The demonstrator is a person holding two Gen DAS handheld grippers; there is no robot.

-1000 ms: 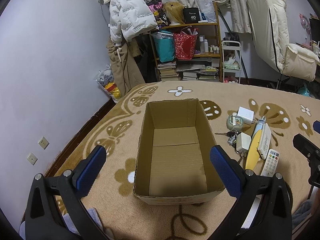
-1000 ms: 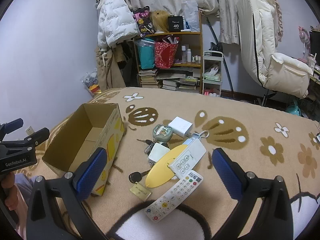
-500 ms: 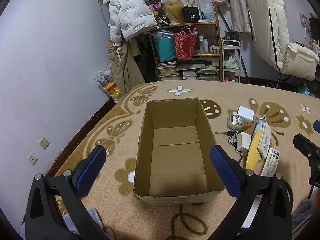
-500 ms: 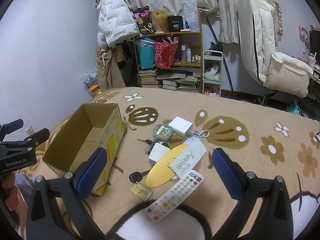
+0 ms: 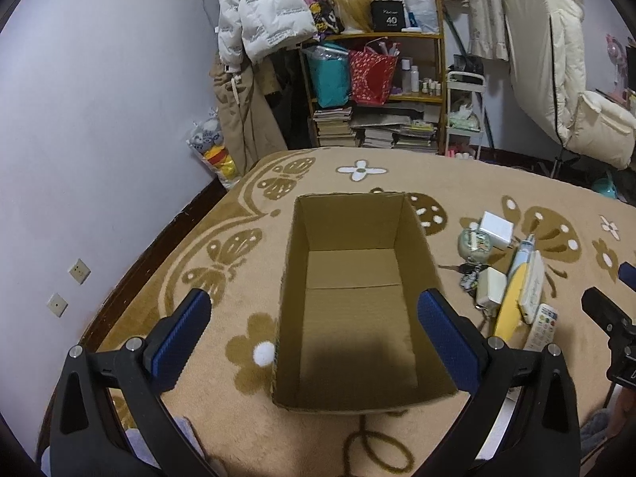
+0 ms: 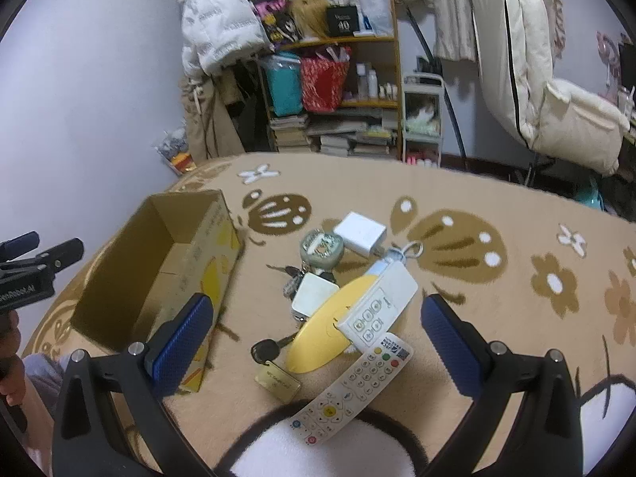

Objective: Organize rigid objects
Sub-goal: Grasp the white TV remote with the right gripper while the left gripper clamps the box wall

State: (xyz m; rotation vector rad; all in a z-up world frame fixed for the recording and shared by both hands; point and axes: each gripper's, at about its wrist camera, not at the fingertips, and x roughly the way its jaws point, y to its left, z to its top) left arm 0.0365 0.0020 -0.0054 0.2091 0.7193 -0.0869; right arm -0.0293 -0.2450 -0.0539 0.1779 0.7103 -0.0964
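Shifted slightly closer to the clutter since before: right tongs, wide apart and holding nothing, over yellow shoehorn, remotes, keys on blanket; left tongs, equally wide, empty, straddling open cardboard box just left of the clutter

A lived-in home bedroom: a bed with a tan butterfly-patterned blanket, a cluttered wooden bookshelf (books stacked low), a puffer jacket hanging, curtains.
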